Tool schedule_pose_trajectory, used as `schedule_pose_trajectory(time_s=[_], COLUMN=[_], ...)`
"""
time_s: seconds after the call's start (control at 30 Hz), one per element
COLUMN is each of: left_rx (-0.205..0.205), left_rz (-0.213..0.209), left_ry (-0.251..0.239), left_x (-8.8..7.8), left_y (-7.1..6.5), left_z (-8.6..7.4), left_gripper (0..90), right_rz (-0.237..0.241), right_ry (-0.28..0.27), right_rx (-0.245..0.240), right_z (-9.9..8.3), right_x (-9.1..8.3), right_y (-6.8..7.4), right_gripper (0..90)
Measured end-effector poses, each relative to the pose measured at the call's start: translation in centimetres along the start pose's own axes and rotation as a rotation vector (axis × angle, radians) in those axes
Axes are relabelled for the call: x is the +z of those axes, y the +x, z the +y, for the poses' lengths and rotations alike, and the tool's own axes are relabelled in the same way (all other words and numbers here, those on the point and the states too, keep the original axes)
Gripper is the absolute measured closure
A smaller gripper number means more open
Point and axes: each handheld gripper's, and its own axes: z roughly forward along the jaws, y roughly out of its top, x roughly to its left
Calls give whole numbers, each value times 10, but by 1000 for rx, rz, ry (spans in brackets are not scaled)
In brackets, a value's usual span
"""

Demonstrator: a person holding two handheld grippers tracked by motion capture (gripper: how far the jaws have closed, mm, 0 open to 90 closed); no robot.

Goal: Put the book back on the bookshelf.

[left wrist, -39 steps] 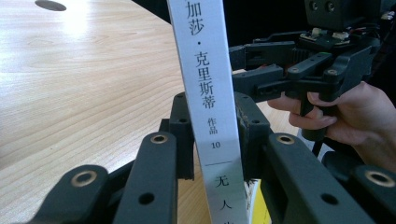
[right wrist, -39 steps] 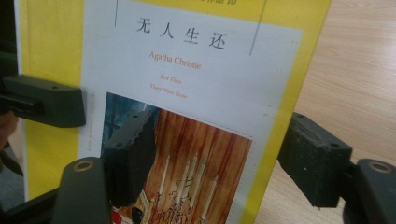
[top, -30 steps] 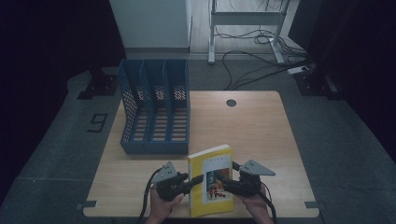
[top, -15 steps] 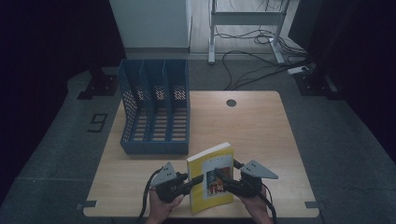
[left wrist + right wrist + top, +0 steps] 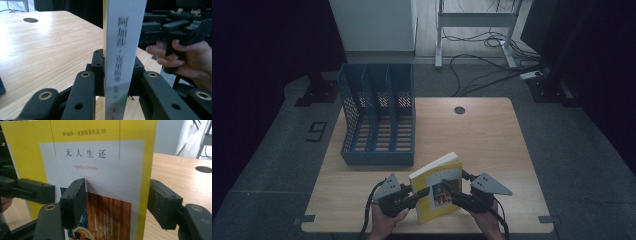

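A yellow paperback book stands upright near the table's front edge, cover toward my right gripper. My left gripper is shut on it: in the left gripper view both pads press the white spine. Its jaws have just eased open a touch but still clamp. My right gripper is open beside the cover. One jaw lies in front of the cover and the other past the book's edge. Its jaws have just been closing a little, with no squeeze on the book.
A blue three-slot file holder stands at the back left of the wooden table. A round cable hole sits near the far edge. The right hand and its gripper are close behind the book.
The book has tipped slightly and shifted a little to the left between the grippers. Both hands have stayed almost in place.
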Motion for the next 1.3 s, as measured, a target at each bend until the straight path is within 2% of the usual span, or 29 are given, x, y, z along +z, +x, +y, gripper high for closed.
schedule_pose_trajectory(time_s=[0.23,0.4,0.57,0.73,0.97,1.3], left_rx=[-9,-14,-3,-19,-16,-9], left_rz=[13,15,12,-4,5,28], left_ry=[-5,-8,-5,-5,-25,-42], left_x=[1,0,0,-1,-3,-7], left_y=[0,0,-2,-2,-6,-8], left_z=[0,0,0,4,6,8], left_gripper=[681,739,745,710,687,744], right_rz=[9,13,14,21,25,31], right_ry=[-6,-9,-11,-10,-12,-9], right_rx=[-7,-10,-9,-12,-22,-26], right_z=[-1,-2,-2,-2,-2,-2], right_x=[1,2,2,2,2,3], right_y=[0,0,0,2,4,4], right_gripper=[337,331,332,332,336,342])
